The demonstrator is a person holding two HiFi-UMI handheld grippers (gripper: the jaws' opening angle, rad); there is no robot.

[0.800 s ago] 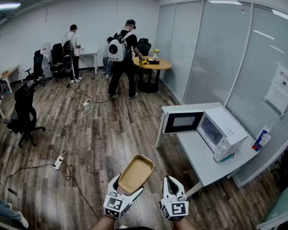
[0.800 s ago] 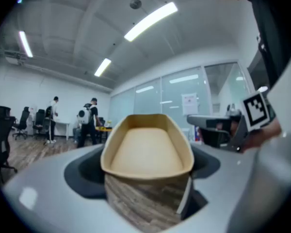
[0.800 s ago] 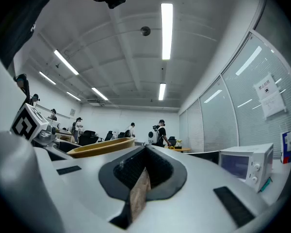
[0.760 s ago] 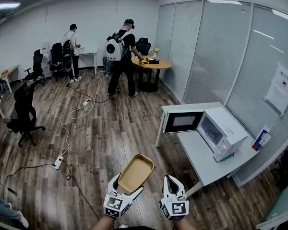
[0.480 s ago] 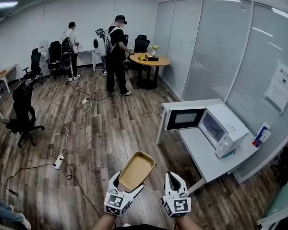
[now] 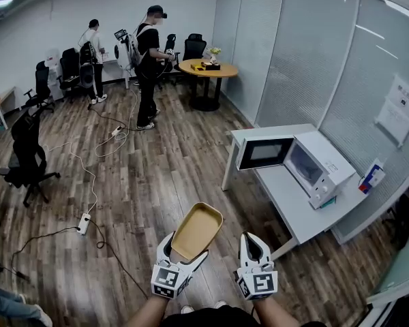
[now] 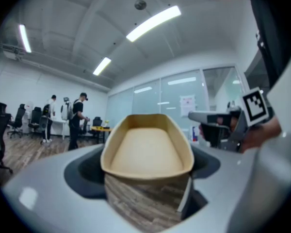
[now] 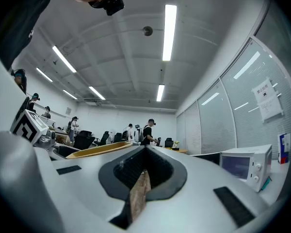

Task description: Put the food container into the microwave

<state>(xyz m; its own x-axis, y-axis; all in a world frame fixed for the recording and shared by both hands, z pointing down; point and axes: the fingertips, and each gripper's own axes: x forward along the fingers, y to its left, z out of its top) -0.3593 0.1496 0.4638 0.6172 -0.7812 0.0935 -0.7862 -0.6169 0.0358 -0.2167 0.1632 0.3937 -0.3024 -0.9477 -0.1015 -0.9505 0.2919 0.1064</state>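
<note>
A tan, empty food container (image 6: 196, 231) is held up over the wood floor, and my left gripper (image 6: 185, 252) is shut on its near end. In the left gripper view the container (image 7: 145, 152) fills the space between the jaws. My right gripper (image 6: 251, 242) hangs just right of it, shut, with nothing in it. The white microwave (image 6: 315, 170) stands on a white table (image 6: 286, 213) ahead to the right, its door (image 6: 264, 152) swung open toward the left. The right gripper view shows the microwave (image 8: 246, 165) at the far right and the container's rim (image 8: 99, 149) at left.
Cables and a power strip (image 6: 84, 223) lie on the floor at left. A black office chair (image 6: 27, 152) stands at the far left. Two people (image 6: 146, 53) stand near a round table (image 6: 206, 70) at the back. Glass partitions (image 6: 307, 67) line the right side.
The person with the backpack has walked left, away from the round table. The view has tilted slightly. Both grippers and the container keep their places relative to each other.
</note>
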